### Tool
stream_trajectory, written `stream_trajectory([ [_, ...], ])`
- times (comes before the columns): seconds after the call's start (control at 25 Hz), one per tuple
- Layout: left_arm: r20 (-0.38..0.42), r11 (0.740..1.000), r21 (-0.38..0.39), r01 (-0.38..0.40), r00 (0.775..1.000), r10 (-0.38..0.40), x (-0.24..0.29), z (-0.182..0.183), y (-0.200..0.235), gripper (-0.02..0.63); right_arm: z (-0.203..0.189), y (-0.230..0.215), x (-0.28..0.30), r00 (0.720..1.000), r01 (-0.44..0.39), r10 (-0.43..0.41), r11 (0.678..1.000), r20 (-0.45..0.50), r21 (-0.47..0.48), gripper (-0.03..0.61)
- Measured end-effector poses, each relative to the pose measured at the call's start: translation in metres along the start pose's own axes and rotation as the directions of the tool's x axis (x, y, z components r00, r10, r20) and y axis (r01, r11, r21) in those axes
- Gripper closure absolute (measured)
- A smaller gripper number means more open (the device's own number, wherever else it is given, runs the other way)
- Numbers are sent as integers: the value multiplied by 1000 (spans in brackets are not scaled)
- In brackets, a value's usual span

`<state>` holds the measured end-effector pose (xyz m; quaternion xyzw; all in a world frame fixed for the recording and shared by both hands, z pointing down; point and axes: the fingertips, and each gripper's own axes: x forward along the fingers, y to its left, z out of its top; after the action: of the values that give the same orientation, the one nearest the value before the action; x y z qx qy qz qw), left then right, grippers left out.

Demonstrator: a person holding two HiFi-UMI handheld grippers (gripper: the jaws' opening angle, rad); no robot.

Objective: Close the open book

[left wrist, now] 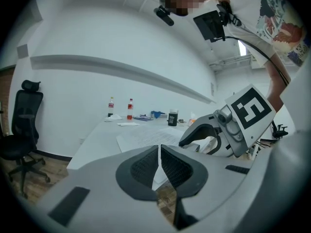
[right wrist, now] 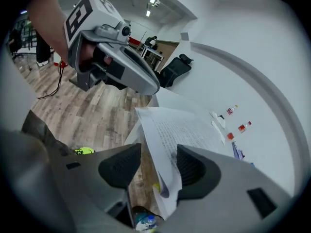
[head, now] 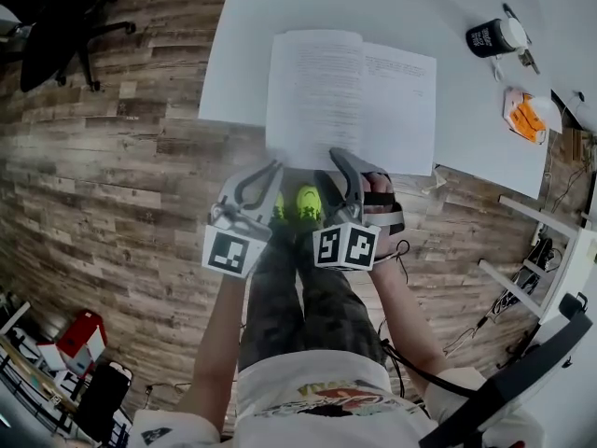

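An open book (head: 350,96) with white printed pages lies on the white table (head: 238,54), its near edge over the table's front edge. My left gripper (head: 273,170) hangs just before the book's near left corner, and in the left gripper view its jaws (left wrist: 159,154) stand together with nothing between them. Beside it my right gripper (head: 341,160) reaches the near edge by the spine. In the right gripper view its jaws (right wrist: 158,166) stand apart, with the edge of the book's pages (right wrist: 167,144) between them, close to the right-hand pad.
A black mug (head: 494,37) and an orange-and-white item (head: 524,117) sit on the table's right side. Two small bottles (left wrist: 129,109) stand at its far end. A black office chair (head: 56,26) is on the wood floor at left. A water bottle (right wrist: 145,223) lies below the table edge.
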<state>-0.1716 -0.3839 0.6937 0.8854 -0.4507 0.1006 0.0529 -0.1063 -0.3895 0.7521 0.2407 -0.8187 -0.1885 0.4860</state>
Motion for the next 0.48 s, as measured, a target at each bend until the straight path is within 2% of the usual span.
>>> stream_trajectory([
  [0.12,-23,999,28,19,1000,-18,-2,-5,-1,600,-4,3,7,999,27,-28,999,-34,-19,370],
  [0.28,12,997,-70,-21,1000,22,-4,-1,4,600,-9,3,19,995,50,-50,999,-84,-5,370],
  [0.48,5,998,-56,-13,1000,13,-7,1,2,600,-12,6,24,995,40,-37,999,-95,24,373],
])
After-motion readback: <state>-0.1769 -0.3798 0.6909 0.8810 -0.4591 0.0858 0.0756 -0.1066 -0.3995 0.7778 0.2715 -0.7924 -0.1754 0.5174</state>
